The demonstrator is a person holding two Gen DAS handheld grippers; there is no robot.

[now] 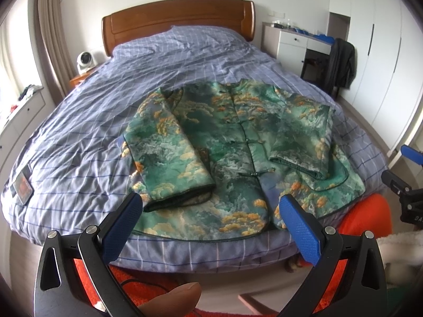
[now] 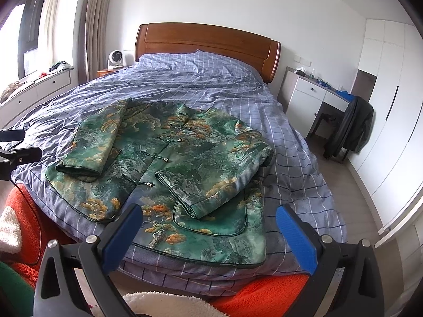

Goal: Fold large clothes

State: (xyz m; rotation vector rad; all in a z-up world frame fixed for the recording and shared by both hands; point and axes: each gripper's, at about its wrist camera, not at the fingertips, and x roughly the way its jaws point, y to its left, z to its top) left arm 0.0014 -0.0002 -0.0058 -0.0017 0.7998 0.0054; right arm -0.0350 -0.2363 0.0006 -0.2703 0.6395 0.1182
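A green jacket [image 1: 232, 145] with orange cloud pattern and knot buttons lies flat, front up, at the near end of the bed. Both sleeves are folded inward over its front. It also shows in the right wrist view [image 2: 164, 158]. My left gripper [image 1: 208, 206] is open and empty, held just above the jacket's near hem. My right gripper [image 2: 208, 218] is open and empty, held above the hem near the right sleeve cuff [image 2: 185, 206]. Part of the right gripper shows at the right edge of the left wrist view [image 1: 407, 174].
The bed [image 1: 79, 132] has a lavender checked cover and a wooden headboard [image 1: 179, 23]. A white desk [image 2: 312, 97] and a chair with a dark coat [image 2: 351, 129] stand to the right. White wardrobes [image 2: 391, 105] line the right wall. A small fan [image 1: 84, 62] sits left of the headboard.
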